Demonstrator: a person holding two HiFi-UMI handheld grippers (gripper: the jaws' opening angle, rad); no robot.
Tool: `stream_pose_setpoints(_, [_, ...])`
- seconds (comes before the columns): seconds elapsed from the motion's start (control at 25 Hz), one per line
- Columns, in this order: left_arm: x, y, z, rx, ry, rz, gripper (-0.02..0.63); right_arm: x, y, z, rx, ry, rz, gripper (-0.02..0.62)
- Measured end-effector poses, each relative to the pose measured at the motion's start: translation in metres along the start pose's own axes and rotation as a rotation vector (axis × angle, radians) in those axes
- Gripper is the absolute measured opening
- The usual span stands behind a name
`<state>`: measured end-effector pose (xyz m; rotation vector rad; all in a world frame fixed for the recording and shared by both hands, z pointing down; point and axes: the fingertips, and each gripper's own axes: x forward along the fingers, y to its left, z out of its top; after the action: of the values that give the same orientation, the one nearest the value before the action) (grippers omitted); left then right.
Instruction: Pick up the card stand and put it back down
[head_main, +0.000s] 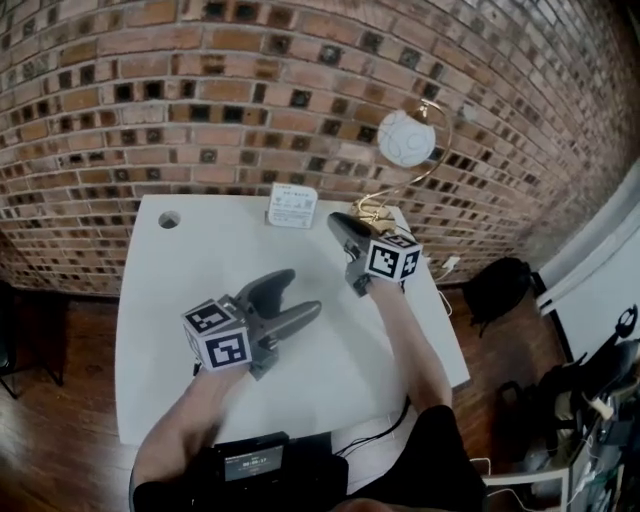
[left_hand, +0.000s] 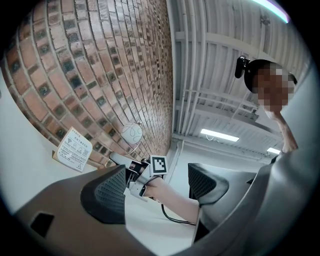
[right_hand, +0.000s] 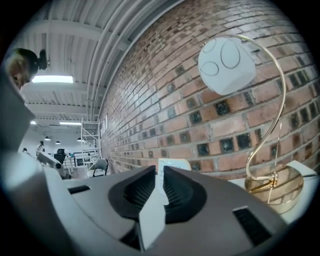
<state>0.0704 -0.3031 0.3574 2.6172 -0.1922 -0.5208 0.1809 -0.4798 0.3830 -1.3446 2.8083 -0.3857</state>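
Observation:
The card stand (head_main: 292, 205) is a small white printed card standing upright at the table's far edge against the brick wall; it also shows in the left gripper view (left_hand: 74, 149). My right gripper (head_main: 338, 224) hovers just right of it without touching. Its jaws stand a narrow slit apart (right_hand: 160, 187) with nothing between them, and the card stand (right_hand: 173, 165) shows beyond the slit. My left gripper (head_main: 303, 292) rests mid-table with its jaws wide apart (left_hand: 157, 187) and nothing in them. It points toward the right gripper (left_hand: 120, 160).
A gold lamp with a white globe (head_main: 405, 140) stands at the table's back right corner, its base (right_hand: 280, 182) close beside my right gripper. The white table (head_main: 180, 300) has a cable hole (head_main: 169, 219) at the back left. A dark bag (head_main: 497, 285) lies on the floor at the right.

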Motion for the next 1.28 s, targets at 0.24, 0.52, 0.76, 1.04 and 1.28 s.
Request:
stream_pose_setpoints(0.24, [-0.002,-0.005,0.007,-0.006,-0.026,-0.016,0.379,-0.041,0.04,0.028,0.036,-0.101,0.062,0.051])
stream_pose_setpoints(0.52, [-0.004,-0.019,0.016,0.001,-0.049,-0.04,0.379,-0.082,0.085,0.044,0.009,-0.155,0.094,0.045])
stream_pose_setpoints(0.76, [-0.01,-0.037,0.024,0.0,-0.027,-0.097,0.379,-0.119,0.12,0.05,0.01,-0.236,0.102,0.034])
stream_pose_setpoints(1.04, [-0.002,-0.059,0.028,0.01,-0.011,-0.124,0.379,-0.149,0.149,0.05,0.007,-0.286,0.119,0.028])
stream_pose_setpoints(1.28, [-0.003,-0.082,0.025,0.011,0.005,-0.147,0.379,-0.171,0.181,0.053,0.015,-0.332,0.165,0.028])
